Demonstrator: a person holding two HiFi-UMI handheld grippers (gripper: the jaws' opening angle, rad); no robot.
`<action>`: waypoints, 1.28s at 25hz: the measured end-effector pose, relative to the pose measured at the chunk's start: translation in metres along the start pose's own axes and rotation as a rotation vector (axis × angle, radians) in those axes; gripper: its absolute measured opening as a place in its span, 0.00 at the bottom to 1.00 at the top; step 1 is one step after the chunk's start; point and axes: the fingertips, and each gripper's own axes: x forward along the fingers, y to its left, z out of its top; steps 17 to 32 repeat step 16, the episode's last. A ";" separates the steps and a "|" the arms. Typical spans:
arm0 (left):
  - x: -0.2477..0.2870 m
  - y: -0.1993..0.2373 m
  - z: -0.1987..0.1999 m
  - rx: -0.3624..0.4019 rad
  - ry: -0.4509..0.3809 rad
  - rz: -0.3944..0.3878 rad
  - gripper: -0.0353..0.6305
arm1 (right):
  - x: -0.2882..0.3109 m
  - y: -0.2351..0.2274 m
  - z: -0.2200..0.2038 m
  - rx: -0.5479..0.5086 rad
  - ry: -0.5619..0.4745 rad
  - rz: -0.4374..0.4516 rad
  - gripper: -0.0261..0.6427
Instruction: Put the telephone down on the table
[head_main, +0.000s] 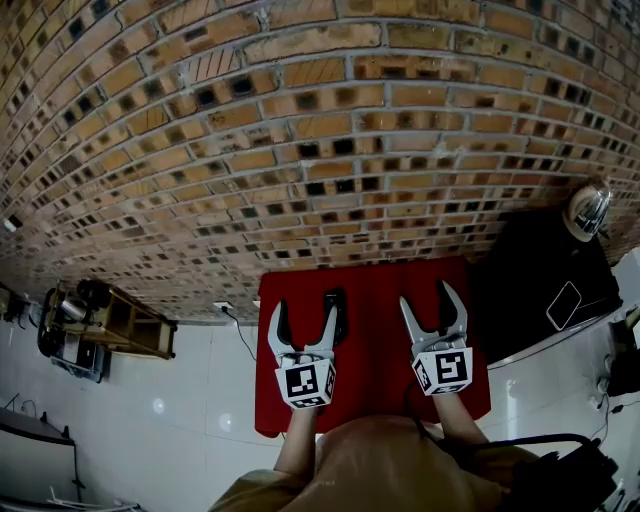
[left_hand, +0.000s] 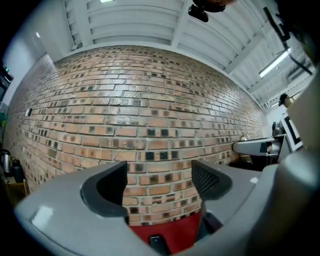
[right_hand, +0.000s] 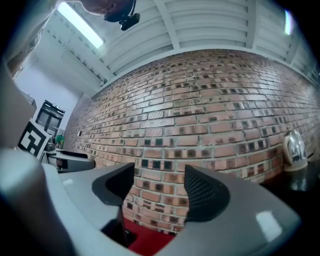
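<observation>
The telephone (head_main: 340, 300), a dark slim handset, lies flat on the red table (head_main: 375, 380), toward its far edge. My left gripper (head_main: 306, 312) hangs above the table just left of it, and its right finger overlaps the handset in the head view. The jaws stand apart with nothing between them. In the left gripper view the left gripper (left_hand: 160, 175) frames only brick wall, with the telephone (left_hand: 157, 244) low down on the red table (left_hand: 175, 230). My right gripper (head_main: 427, 298) is raised to the right, open and empty. In the right gripper view the right gripper (right_hand: 157, 182) faces the wall.
A brick wall (head_main: 320, 130) rises behind the table. A black table (head_main: 530, 290) at the right carries a shiny metal pot (head_main: 590, 210) and a flat white-edged device (head_main: 563, 305). A wooden cart (head_main: 110, 320) stands at the left on the white tiled floor (head_main: 180, 400).
</observation>
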 end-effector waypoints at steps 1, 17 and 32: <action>0.001 -0.003 0.001 0.004 -0.004 -0.008 0.63 | 0.000 -0.001 -0.001 0.002 0.001 -0.003 0.49; 0.014 -0.028 -0.015 0.007 0.030 -0.061 0.63 | 0.001 -0.010 -0.001 0.013 0.010 -0.001 0.49; 0.014 -0.028 -0.015 0.007 0.030 -0.061 0.63 | 0.001 -0.010 -0.001 0.013 0.010 -0.001 0.49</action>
